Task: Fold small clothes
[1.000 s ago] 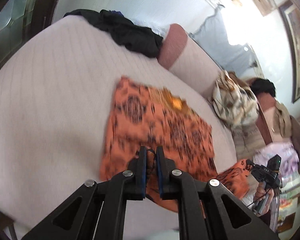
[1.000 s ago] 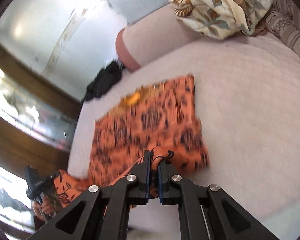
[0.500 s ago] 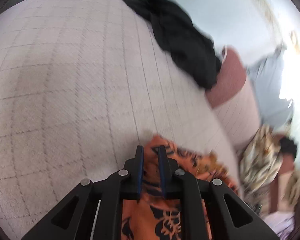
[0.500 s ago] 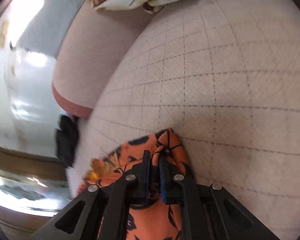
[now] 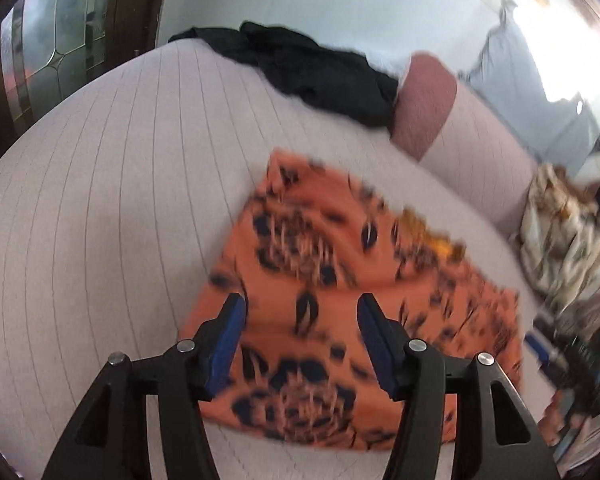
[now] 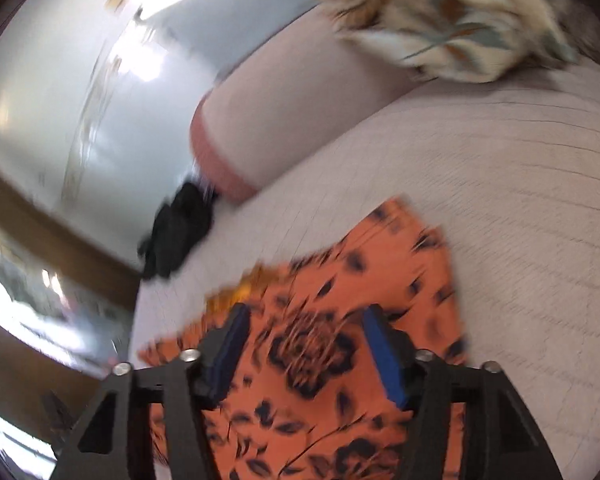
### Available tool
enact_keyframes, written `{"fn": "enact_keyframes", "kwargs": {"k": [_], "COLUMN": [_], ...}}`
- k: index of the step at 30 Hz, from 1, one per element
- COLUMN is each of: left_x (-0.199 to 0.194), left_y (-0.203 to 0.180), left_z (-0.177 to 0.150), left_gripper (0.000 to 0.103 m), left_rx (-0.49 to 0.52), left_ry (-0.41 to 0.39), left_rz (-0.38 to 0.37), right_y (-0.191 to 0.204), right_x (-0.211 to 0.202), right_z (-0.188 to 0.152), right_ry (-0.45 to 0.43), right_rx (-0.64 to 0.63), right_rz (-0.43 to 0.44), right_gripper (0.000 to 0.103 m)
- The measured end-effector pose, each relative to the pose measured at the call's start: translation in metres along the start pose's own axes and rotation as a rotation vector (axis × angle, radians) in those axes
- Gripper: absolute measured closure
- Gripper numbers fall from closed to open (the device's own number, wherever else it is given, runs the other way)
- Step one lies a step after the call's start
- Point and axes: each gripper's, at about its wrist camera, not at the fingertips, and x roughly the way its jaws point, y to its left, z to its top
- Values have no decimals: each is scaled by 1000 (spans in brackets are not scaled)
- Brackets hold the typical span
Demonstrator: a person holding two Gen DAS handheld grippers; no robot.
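Both grippers are letting go of the folded cloth.
Left gripper (image 5: 300, 312) and right gripper (image 6: 304, 324) fingers are spreading, having just been opening, nothing pinched between them, leaving the orange garment (image 5: 340, 280) lying doubled on the bed (image 5: 100, 200).

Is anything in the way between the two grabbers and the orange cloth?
No, nothing visible. The orange cloth lies flat on the bed cover, right under the left gripper and right gripper. Both just opened, pads off it. The black clothes lie far off.

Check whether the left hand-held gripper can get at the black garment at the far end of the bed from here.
Probably yes: the left hand-held gripper, just opened, holds nothing, and only bare bedcover lies between the orange garment and the black garment.
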Motion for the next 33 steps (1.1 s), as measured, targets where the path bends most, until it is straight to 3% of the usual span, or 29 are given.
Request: {"fn": "enact_keyframes", "kwargs": {"k": [2,7,12,15,16,18,20,24,25,27,29,33], "left_x": [13,15,11,8,11,6,0,-7,-8,3,3,4], "left_y": [7,12,27,40,40,47,55,80,86,87,92,94], "left_z": [-16,-16,-11,-8,-8,-6,-4,-5,-7,-7,-10,-9], "left_gripper": [44,44,44,44,44,44,44,44,44,44,44,44], "left_rx": [-32,-50,-77,-97,-109,-136,-165,-251,-270,-290,-292,-271], "left_ry": [34,22,43,56,57,50,30,25,30,48,60,65], "left_rz": [82,97,25,-11,-16,1,28,61,72,73,76,88], "right_y": [34,125,209,237,243,257,258,272,278,289,305,336], "right_x": [19,79,141,202,220,235,243,215,208,200,206,229], "right_z": [-23,-63,-88,-103,-105,-96,-82,-63,-62,-65,-71,-98], "right_ry": [60,172,320,456,457,355,330,227,221,251,310,360], "right_rx": [-109,-305,-445,-499,-533,-572,-496,-445,-452,-474,-529,-677], "right_rz": [-25,3,40,-49,-93,-127,-153,-63,-31,29,50,-20], "right_gripper": [55,56,56,55,55,56,56,53,41,26,26,26]}}
